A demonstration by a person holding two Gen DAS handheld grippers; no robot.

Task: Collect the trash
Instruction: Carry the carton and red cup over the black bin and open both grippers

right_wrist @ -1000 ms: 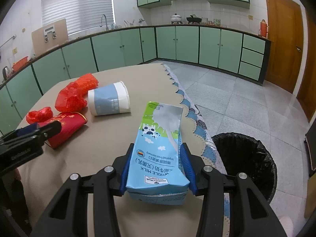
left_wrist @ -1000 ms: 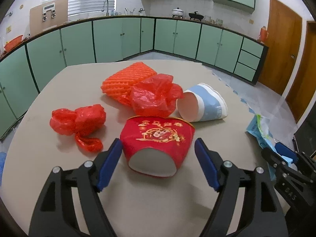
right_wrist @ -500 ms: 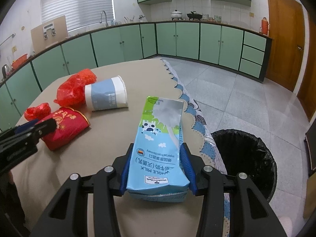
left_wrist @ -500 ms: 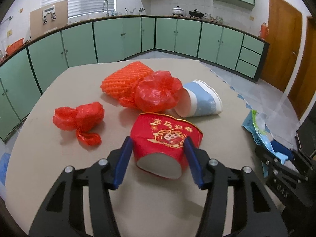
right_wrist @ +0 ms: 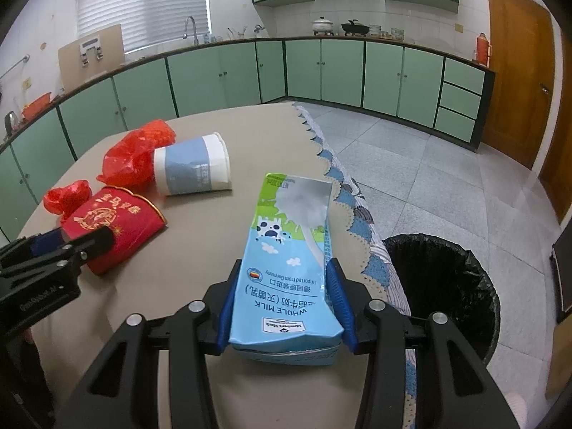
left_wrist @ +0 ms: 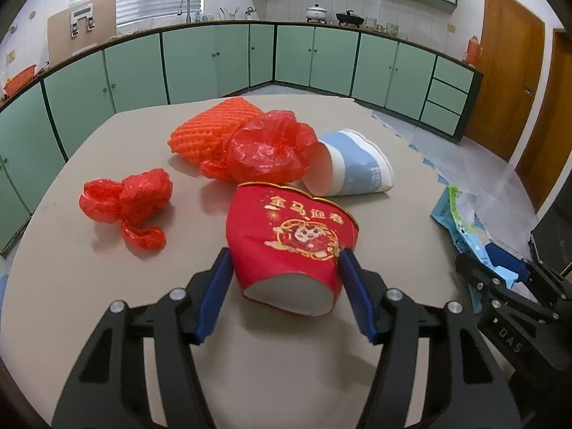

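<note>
My left claw [left_wrist: 286,271] has the red paper cup [left_wrist: 291,246] between its blue pads; the cup lies on its side, open mouth toward me. The jaws have just closed in and eased back a touch. The left pad sits against the cup's wall, while on the right I cannot make out whether the pad presses or stands just off it. My right claw [right_wrist: 284,300] is clamped on the milk carton [right_wrist: 289,268], both pads flat against its sides, the carton's far end reaching out over the worktop [right_wrist: 200,236] near its right edge.

In the left view the carton is mostly cut off behind the other claw at the right border. The orange foam net [left_wrist: 211,132] is half covered by a crumpled red plastic bag [left_wrist: 268,150], and that bag hides part of the blue-and-white paper cup [left_wrist: 354,168] lying beside it.

I count two paper cups, two red bags (the second, knotted bag [left_wrist: 125,200] lies far left), one net and one carton. On the floor at right stands one black-lined bin [right_wrist: 447,286], its near rim cut off by my claw.
</note>
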